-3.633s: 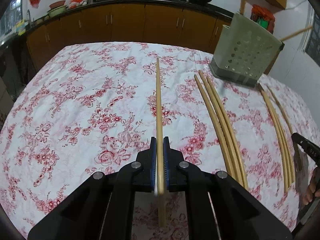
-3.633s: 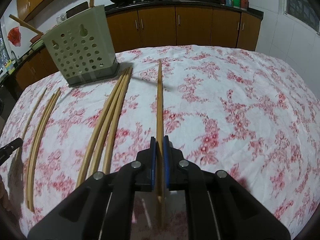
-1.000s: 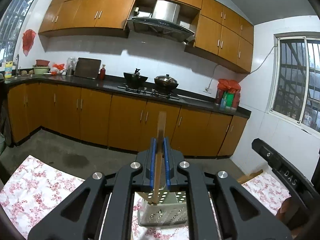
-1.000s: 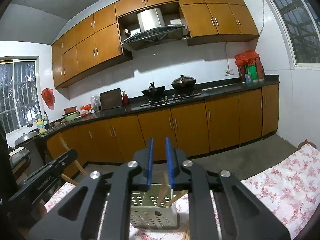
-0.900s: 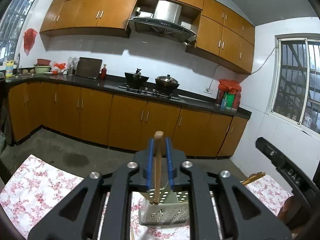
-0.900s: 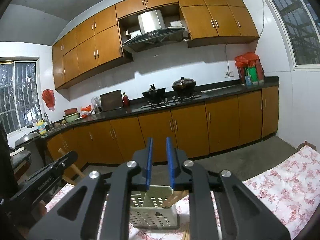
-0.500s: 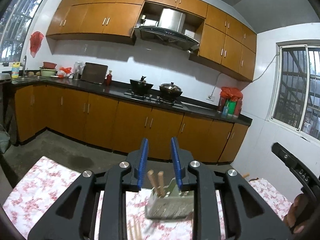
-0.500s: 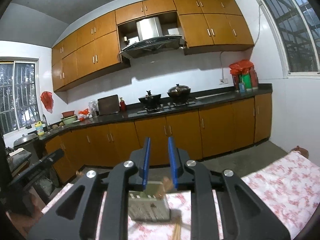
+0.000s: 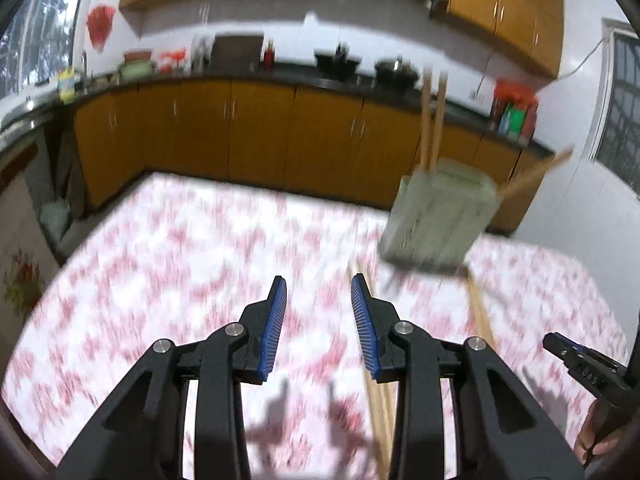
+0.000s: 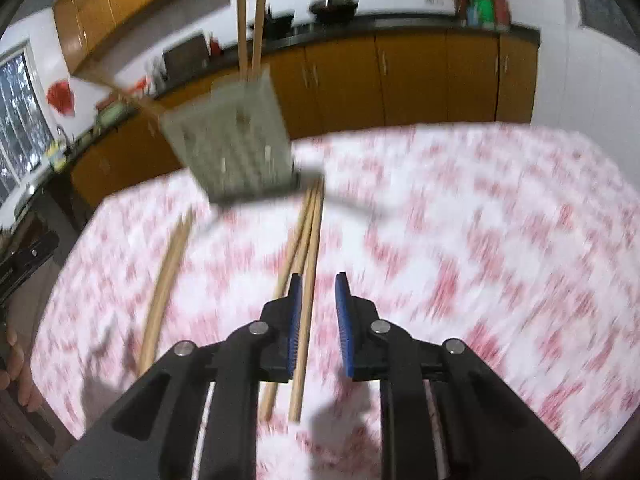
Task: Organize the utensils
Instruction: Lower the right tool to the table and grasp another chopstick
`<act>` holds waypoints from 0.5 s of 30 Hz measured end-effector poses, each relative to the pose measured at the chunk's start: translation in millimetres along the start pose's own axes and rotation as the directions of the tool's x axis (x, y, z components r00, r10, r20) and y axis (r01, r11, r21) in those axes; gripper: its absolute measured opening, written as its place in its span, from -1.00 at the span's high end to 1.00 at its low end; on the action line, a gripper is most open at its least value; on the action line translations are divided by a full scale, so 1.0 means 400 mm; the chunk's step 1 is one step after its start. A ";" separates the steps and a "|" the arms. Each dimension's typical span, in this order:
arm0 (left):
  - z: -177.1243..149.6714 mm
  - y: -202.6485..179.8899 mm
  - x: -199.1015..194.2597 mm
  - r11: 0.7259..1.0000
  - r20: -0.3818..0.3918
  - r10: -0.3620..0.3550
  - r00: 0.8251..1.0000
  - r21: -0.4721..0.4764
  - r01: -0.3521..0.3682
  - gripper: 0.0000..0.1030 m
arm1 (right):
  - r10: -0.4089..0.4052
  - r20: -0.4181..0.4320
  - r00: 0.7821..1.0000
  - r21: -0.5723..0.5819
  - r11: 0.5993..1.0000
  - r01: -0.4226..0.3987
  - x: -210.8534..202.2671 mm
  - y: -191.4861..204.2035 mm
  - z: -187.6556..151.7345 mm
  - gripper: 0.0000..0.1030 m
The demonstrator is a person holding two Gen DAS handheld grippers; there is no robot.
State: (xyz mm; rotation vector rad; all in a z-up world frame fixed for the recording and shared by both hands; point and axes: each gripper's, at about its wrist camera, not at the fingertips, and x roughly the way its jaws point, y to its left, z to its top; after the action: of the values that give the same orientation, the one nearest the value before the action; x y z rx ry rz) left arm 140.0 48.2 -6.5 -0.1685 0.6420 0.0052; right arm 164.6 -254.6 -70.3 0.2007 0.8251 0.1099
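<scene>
Both views are motion-blurred. A pale green perforated utensil holder [image 9: 438, 220] stands on the floral tablecloth, with two chopsticks [image 9: 432, 124] upright in it and one leaning out to the side [image 9: 536, 172]. It also shows in the right wrist view [image 10: 236, 144] with the upright chopsticks [image 10: 250, 16]. My left gripper [image 9: 319, 312] is open and empty above the cloth. My right gripper [image 10: 316, 304] is open and empty over a bundle of loose chopsticks [image 10: 308, 248]. That bundle shows by the left gripper's right finger [image 9: 378, 396].
More loose chopsticks [image 10: 166, 280] lie left of the bundle. The floral tablecloth [image 9: 168, 264] covers the table. Kitchen cabinets [image 9: 256, 136] and a counter run behind. The other gripper's tip shows at the right edge [image 9: 580, 360].
Both grippers let go of their chopsticks, which now stand in the holder. Both opened, pulled back and tilted down toward the table.
</scene>
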 end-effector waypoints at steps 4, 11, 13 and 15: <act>-0.063 0.003 0.052 1.000 -0.095 0.003 0.995 0.018 -0.002 0.32 | 0.011 -0.065 0.998 -0.008 1.000 -0.012 0.051 0.023 -0.047 0.69; -0.135 -0.016 0.083 0.999 -0.171 -0.016 0.985 0.043 0.023 0.32 | -0.004 -0.101 0.995 -0.039 0.999 0.000 0.087 0.042 -0.069 0.72; -0.142 -0.026 0.090 0.998 -0.185 -0.022 0.982 0.050 0.032 0.32 | -0.022 -0.114 0.993 -0.050 0.999 0.016 0.103 0.045 -0.068 0.79; -0.149 -0.035 0.097 0.998 -0.197 -0.027 0.980 0.055 0.039 0.32 | -0.035 -0.106 0.994 -0.061 0.998 0.029 0.102 0.046 -0.066 0.82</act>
State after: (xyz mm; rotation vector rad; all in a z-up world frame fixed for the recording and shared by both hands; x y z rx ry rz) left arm 136.5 23.1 -74.6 -0.1234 0.8351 -0.0634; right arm 172.3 -226.1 -112.9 0.1264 0.9302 0.1158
